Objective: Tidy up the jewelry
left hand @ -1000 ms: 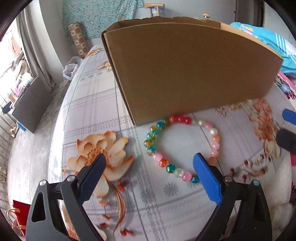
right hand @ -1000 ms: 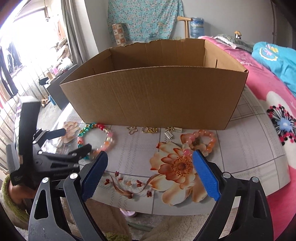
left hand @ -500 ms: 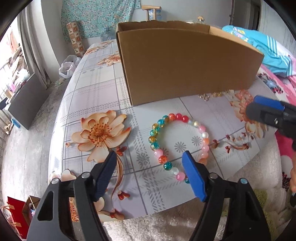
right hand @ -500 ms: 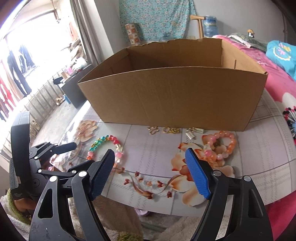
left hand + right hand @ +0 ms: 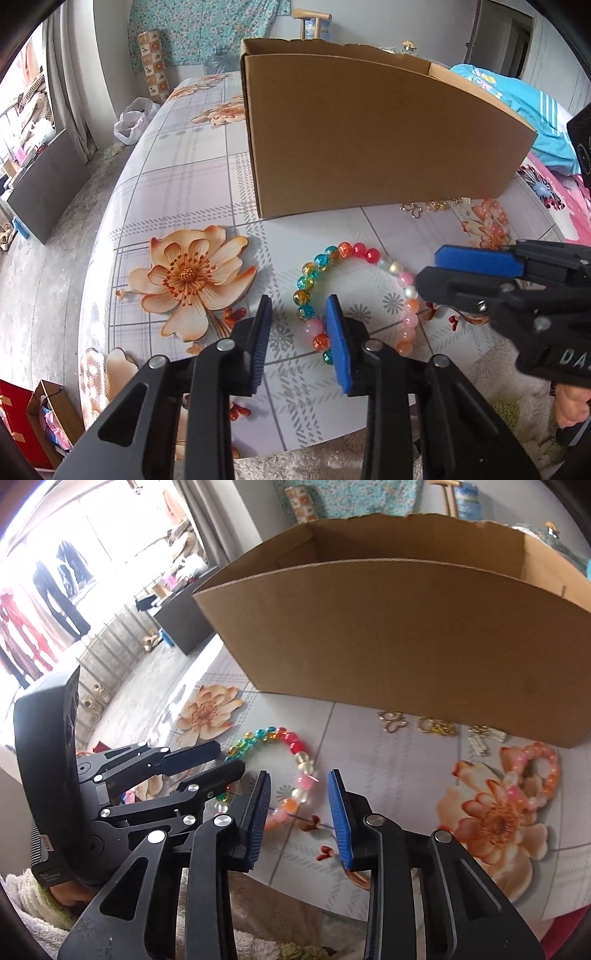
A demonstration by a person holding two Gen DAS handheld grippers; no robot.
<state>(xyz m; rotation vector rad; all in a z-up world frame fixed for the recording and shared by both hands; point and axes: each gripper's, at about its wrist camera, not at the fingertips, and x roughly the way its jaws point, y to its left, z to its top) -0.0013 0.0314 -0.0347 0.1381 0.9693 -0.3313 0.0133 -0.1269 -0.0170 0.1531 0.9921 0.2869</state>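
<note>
A multicoloured bead bracelet [image 5: 354,295] lies on the floral tablecloth in front of a brown cardboard box [image 5: 369,136]; it also shows in the right wrist view [image 5: 291,771]. My left gripper [image 5: 299,332] is open and narrowed over the bracelet's left side, holding nothing. My right gripper [image 5: 299,805] is open and narrowed over the bracelet's right side; it enters the left wrist view [image 5: 436,269] from the right. A pink-orange bead bracelet [image 5: 532,771] lies further right.
Small gold charms [image 5: 393,722] and silver clasps [image 5: 484,736] lie along the box's front wall [image 5: 406,646]. The table's front edge [image 5: 332,439] is close below both grippers. A bed with blue and pink bedding [image 5: 517,103] stands at right.
Both grippers' jaws have narrowed a lot. The right gripper has swung left toward the multicoloured bracelet, close to the left gripper. The bracelet has not moved.
</note>
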